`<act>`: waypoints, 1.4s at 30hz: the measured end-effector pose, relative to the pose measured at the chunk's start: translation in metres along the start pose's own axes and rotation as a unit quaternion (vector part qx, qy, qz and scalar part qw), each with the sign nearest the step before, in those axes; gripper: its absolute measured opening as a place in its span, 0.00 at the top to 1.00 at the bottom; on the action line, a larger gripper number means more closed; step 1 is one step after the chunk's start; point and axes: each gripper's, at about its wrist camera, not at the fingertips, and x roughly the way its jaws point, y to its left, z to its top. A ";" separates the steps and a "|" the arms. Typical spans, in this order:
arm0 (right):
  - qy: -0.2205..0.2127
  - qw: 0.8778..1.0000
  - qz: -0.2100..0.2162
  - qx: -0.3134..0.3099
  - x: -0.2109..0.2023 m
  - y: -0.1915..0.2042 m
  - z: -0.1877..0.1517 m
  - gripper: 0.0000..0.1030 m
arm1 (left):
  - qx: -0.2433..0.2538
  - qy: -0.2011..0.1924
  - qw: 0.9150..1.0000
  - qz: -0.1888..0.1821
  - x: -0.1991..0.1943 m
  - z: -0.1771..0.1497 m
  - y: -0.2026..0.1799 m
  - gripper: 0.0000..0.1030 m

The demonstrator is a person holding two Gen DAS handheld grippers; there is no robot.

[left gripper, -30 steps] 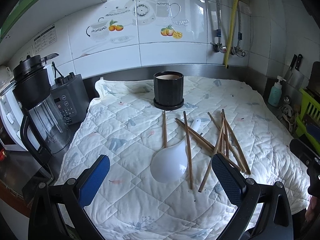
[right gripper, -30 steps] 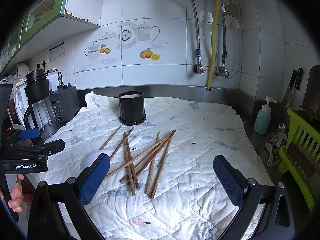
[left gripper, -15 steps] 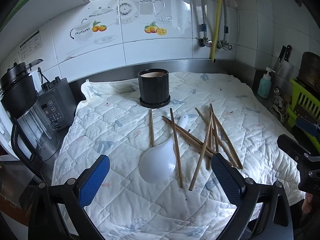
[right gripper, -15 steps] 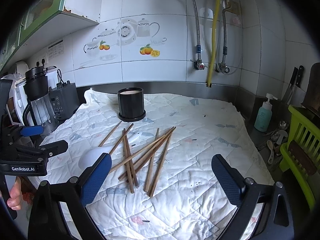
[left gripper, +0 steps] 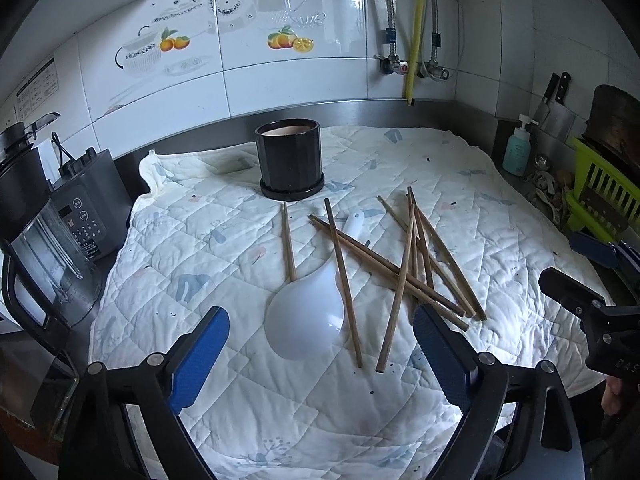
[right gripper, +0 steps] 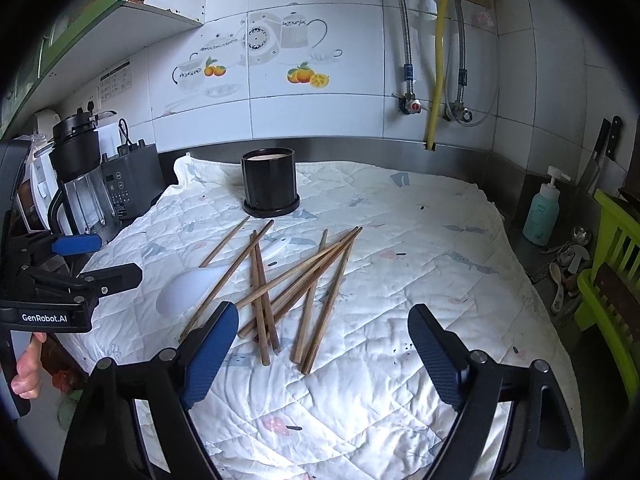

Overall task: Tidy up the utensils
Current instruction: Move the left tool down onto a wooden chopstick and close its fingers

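Across the left wrist view, the left hand-held gripper point(left gripper: 320, 354) hangs released and empty over the near part of a white quilted cloth point(left gripper: 192, 264) spread on the table. Straight ahead of it, between the lines of its blue-padded fingers point(left gripper: 198, 362), lies a white plastic rice spoon point(left gripper: 310, 312), bowl towards the camera and handle running away towards a black ribbed cylindrical holder point(left gripper: 290, 164) that stands upright at the far side of the cloth. One brown wooden chopstick lies across the spoon; the rest of the scattered brown wooden chopsticks point(left gripper: 416, 264) fan out to the right, mostly with their long axes pointing away from the camera. The right hand-held gripper point(left gripper: 592, 276) shows at the right edge.

From the right wrist view, the right hand-held gripper point(right gripper: 320, 346) holds nothing, and its jaws are closing from wide. The chopstick pile point(right gripper: 296, 284) lies directly ahead and slightly left, its near ends just beyond the left finger, sticks roughly along the gripper's pointing line. The spoon point(right gripper: 192, 286) sits further left, close to the left gripper point(right gripper: 76, 264). The holder point(right gripper: 270, 184) stands beyond

By this layout, the right hand is nearer the chopsticks and the left nearer the spoon
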 end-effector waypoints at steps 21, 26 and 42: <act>0.053 0.999 0.014 -0.002 0.023 -0.007 -0.018 0.33 | 0.044 0.054 0.995 -0.076 0.042 -0.030 -0.019 0.35; 0.063 0.998 0.023 0.001 0.030 -0.006 -0.022 0.39 | 0.034 0.063 0.992 -0.100 0.054 -0.036 -0.016 0.45; 0.089 0.995 0.046 0.001 0.044 0.001 -0.031 0.50 | 0.050 0.062 0.987 -0.142 0.073 -0.040 -0.029 0.68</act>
